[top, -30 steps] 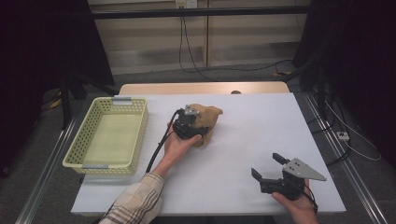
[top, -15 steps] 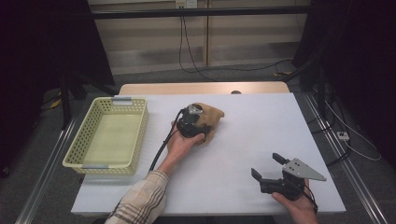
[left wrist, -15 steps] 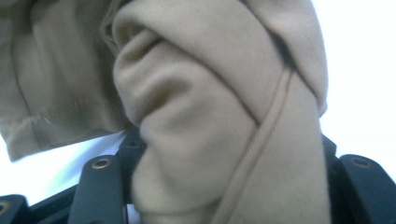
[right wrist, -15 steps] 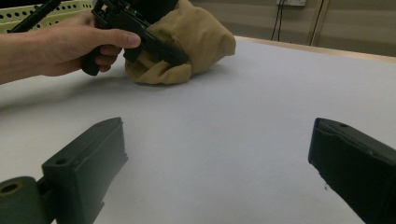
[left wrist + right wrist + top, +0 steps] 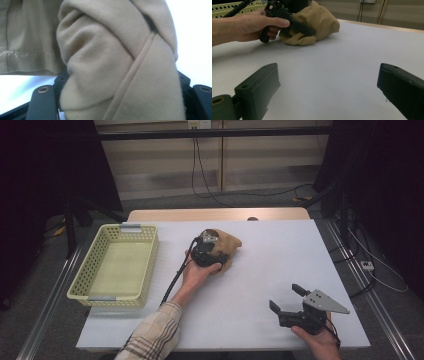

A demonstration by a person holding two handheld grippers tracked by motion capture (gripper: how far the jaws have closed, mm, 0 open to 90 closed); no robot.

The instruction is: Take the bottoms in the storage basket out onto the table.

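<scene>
Tan cloth (image 5: 120, 62) sits between my left gripper (image 5: 212, 251)'s just-widening jaws; right gripper (image 5: 292, 301) waits open; next, regrip firmly.

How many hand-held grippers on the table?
2. The left hand-held gripper is at the table's middle, its jaws around the tan cloth and just opening. The right hand-held gripper rests open near the front right edge.

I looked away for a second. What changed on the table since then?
The left claw has just been opening, with the tan cloth bunched between its jaws; the hand barely shifted. The right claw, open, and the basket stayed as they were.
</scene>
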